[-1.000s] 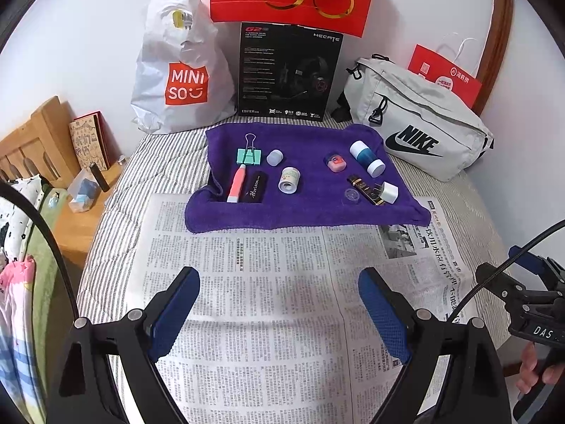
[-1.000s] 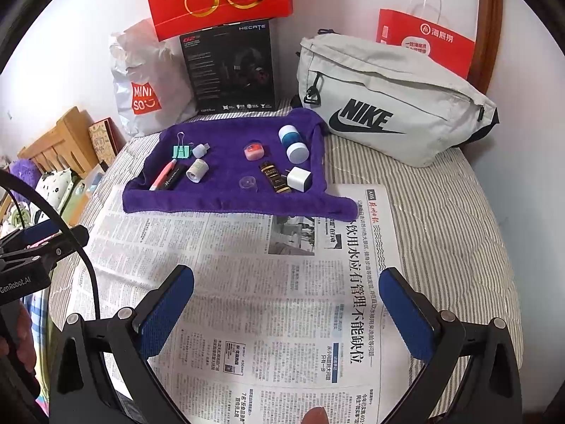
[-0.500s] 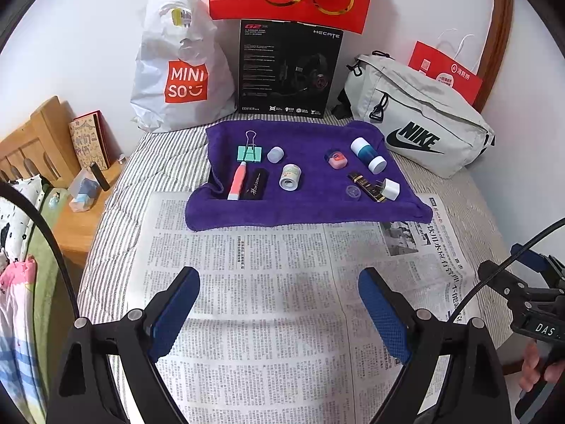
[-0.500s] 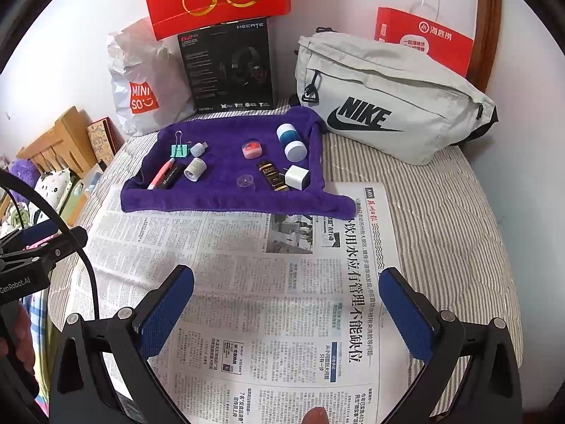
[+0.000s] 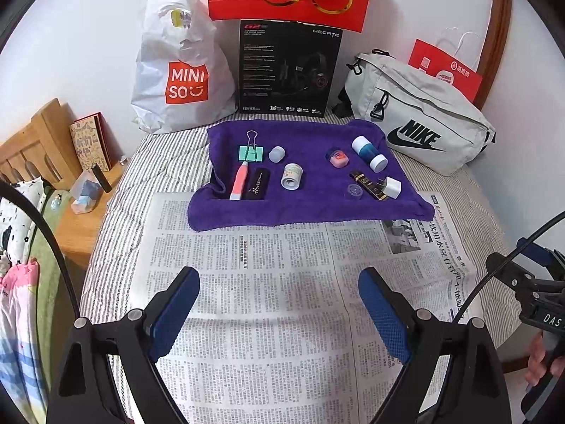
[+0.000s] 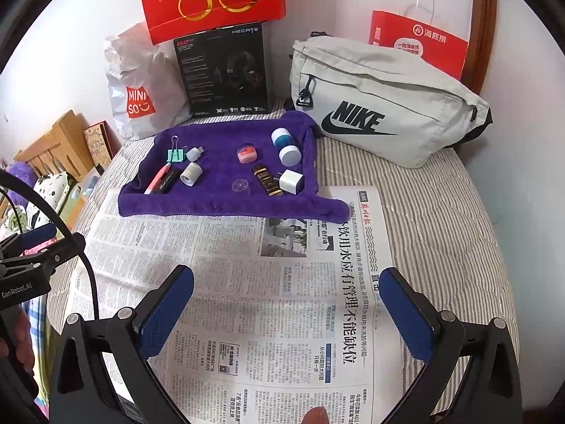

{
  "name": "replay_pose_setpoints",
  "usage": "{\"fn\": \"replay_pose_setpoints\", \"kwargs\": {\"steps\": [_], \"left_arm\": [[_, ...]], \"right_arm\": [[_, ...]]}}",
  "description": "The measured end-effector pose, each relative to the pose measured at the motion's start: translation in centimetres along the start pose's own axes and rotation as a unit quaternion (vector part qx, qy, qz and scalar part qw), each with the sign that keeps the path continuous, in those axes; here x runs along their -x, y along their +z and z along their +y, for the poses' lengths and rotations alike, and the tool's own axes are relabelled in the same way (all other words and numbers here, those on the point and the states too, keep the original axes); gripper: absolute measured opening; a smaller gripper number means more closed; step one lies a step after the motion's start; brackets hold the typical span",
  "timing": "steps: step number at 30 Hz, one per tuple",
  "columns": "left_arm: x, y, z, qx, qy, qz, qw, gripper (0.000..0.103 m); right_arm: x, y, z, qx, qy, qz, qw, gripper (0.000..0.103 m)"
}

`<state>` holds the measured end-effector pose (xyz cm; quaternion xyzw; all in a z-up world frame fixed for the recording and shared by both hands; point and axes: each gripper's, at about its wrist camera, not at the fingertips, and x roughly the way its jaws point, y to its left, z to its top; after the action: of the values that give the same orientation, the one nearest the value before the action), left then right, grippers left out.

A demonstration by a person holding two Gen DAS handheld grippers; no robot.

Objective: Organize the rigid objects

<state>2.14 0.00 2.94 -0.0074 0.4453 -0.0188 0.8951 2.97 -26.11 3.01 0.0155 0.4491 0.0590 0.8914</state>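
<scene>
I held both grippers over the newspaper (image 5: 268,282) on the bed (image 6: 441,219). The left gripper (image 5: 279,293) had its jaws wide open with nothing between them, and so did the right gripper (image 6: 287,295). The small things lay beyond on the purple towel (image 5: 310,208): a green binder clip (image 5: 251,153), a pink pen (image 5: 238,185), a white charger plug (image 5: 392,188) and a blue-and-white bottle (image 5: 369,152).

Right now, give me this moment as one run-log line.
left gripper: open, empty, over newspaper | right gripper: open, empty | purple towel: small items all on it, untouched | stage: pre-grasp
</scene>
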Motion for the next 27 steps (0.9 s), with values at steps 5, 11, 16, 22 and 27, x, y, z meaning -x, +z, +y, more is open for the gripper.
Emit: {"fn": "replay_pose_setpoints", "kwargs": {"steps": [5,11,16,22,27], "left_arm": [[0.02,0.00,-0.02,-0.002,0.000,-0.001,1.0000,0.092],[0.08,-0.04,0.07,-0.003,0.000,-0.002,1.0000,0.092],[0.25,-0.08,0.24,-0.004,0.001,-0.002,1.0000,0.092],[0.20,-0.09,0.32,-0.005,0.001,-0.001,1.0000,0.092],[0.22,-0.15,0.35,-0.004,0.000,-0.001,1.0000,0.092]], "right_arm": [[0.14,-0.02,0.01,0.001,-0.001,-0.002,1.000,0.103],[0.22,0.01,0.07,0.001,-0.001,-0.002,1.000,0.103],[0.19,0.01,0.18,0.003,-0.002,-0.001,1.000,0.103],[0.15,-0.01,0.25,0.003,-0.002,0.000,1.000,0.103],[0.17,0.07,0.24,0.003,-0.003,-0.001,1.000,0.103]]}}
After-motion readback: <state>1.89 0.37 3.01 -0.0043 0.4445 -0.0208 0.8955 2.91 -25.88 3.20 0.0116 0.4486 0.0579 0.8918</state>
